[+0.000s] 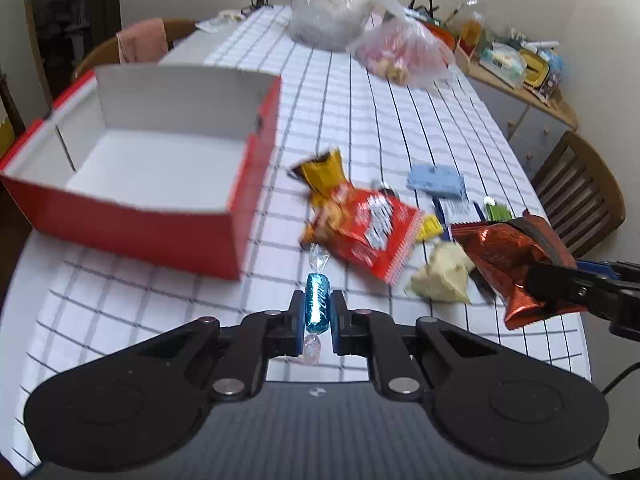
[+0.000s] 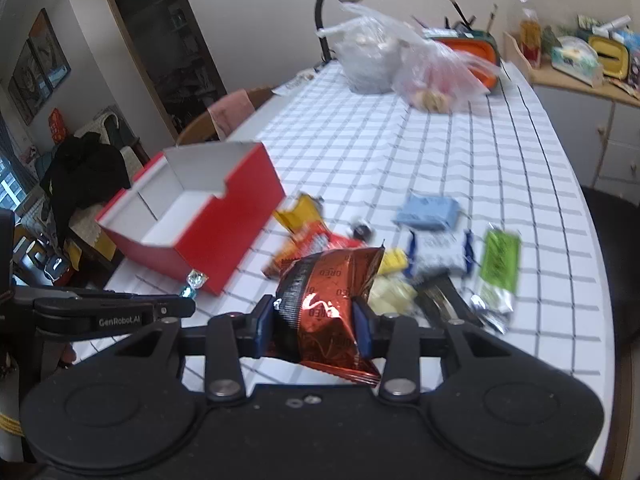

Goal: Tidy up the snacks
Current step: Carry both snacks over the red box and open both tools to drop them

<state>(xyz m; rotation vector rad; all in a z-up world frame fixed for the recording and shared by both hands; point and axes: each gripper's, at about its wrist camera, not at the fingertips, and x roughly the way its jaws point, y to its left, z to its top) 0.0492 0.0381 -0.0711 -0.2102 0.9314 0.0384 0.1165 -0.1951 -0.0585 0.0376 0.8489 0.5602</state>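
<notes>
While each gripper holds one: candy [image 1: 318, 302] | Oreo packet [image 2: 322, 300] | box [image 1: 132, 220]

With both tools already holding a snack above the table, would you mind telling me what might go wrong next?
1. The left tool pinches the teal candy only across its narrow middle, so it might twist or slip out.
2. The right tool squeezes a puffy red Oreo packet; the cookies could get crushed.
3. Both tools may head for the red box together and collide.
</notes>
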